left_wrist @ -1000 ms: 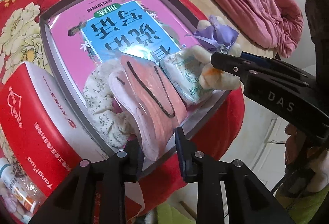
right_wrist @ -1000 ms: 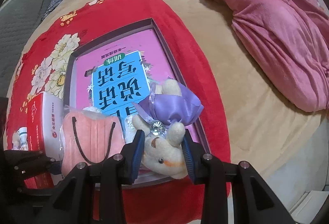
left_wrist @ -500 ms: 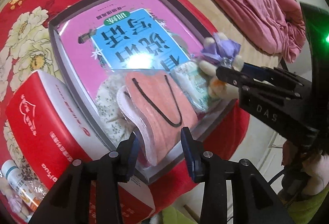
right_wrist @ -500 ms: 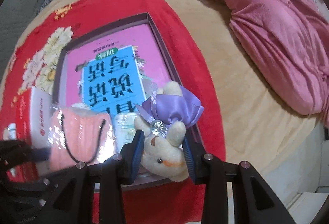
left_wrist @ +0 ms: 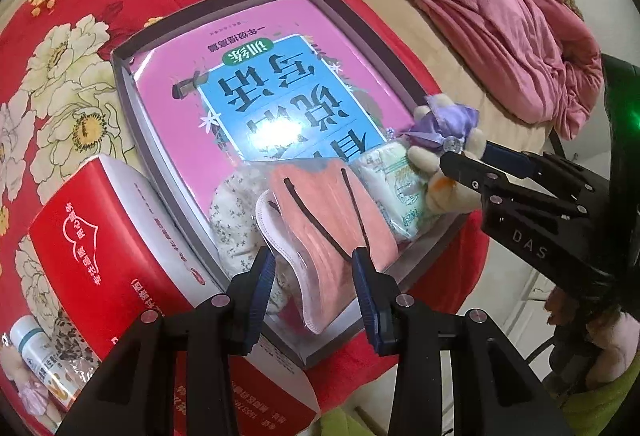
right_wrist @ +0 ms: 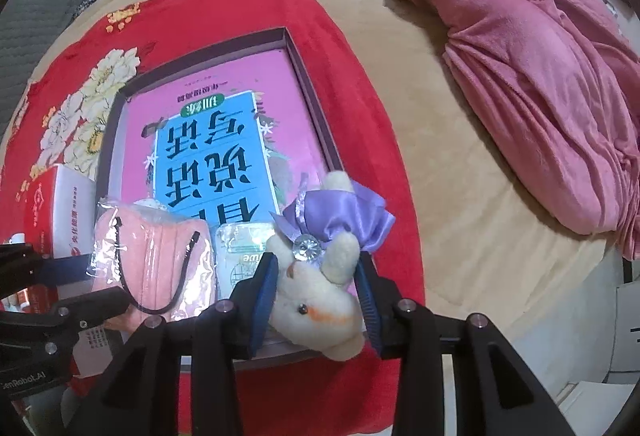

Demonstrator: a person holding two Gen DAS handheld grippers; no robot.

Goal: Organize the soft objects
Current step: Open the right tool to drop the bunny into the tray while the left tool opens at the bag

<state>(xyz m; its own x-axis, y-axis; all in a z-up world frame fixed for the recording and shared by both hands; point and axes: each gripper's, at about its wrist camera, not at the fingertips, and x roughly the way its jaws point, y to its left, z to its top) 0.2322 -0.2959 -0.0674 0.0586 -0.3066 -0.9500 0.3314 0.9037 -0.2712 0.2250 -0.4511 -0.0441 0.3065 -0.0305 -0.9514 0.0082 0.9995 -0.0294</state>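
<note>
A shallow grey tray holds a pink and blue book. At its near end lie a pack of pink masks, a white tissue pack and a floral white cloth. My left gripper is open, its jaws astride the near end of the mask pack. My right gripper is shut on a cream plush toy with a purple satin bow, over the tray's near right corner.
A red and white box stands left of the tray on a red floral blanket. A small bottle lies at the far left. A pink quilt lies on the tan bedsheet to the right.
My left gripper has opened wider and pulled back and up from the mask pack, which stays in the tray. My right gripper still holds the plush toy, nearly unmoved.
</note>
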